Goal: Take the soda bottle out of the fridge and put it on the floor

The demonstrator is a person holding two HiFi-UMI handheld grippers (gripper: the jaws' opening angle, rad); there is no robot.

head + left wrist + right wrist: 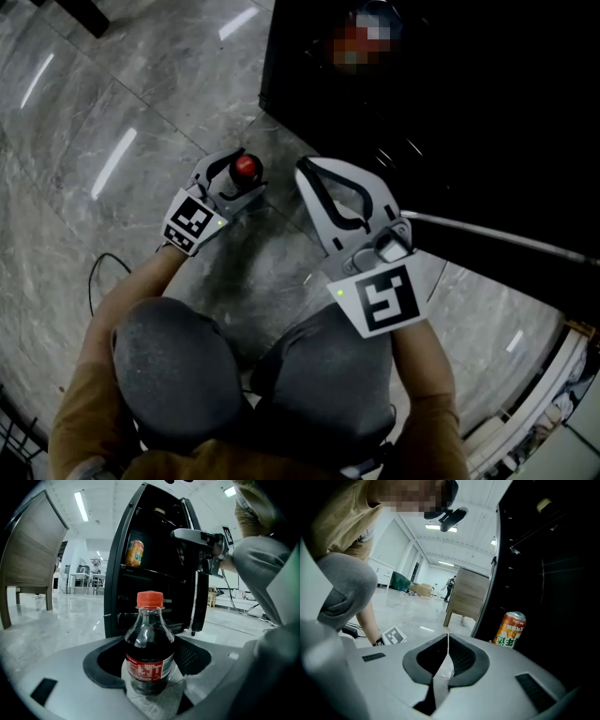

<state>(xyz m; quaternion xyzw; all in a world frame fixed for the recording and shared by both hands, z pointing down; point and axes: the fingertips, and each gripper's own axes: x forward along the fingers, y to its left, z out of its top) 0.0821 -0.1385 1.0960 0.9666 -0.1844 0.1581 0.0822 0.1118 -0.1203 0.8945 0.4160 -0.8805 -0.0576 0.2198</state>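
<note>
The soda bottle (149,653) holds dark drink, with a red label and an orange-red cap (246,167). It stands upright in front of the open black fridge (140,573), its base down at the grey marble floor (112,112). My left gripper (240,176) is shut on the bottle, one jaw on each side of its body. My right gripper (306,169) is shut and empty, held higher beside the fridge (450,94). In the left gripper view the right gripper (197,536) shows in front of the fridge opening.
An orange drink can (510,629) stands on a fridge shelf, also seen as the can (135,553). A wooden piece of furniture (28,564) stands to the left. A black cable (94,272) lies on the floor by the person's knees (178,366).
</note>
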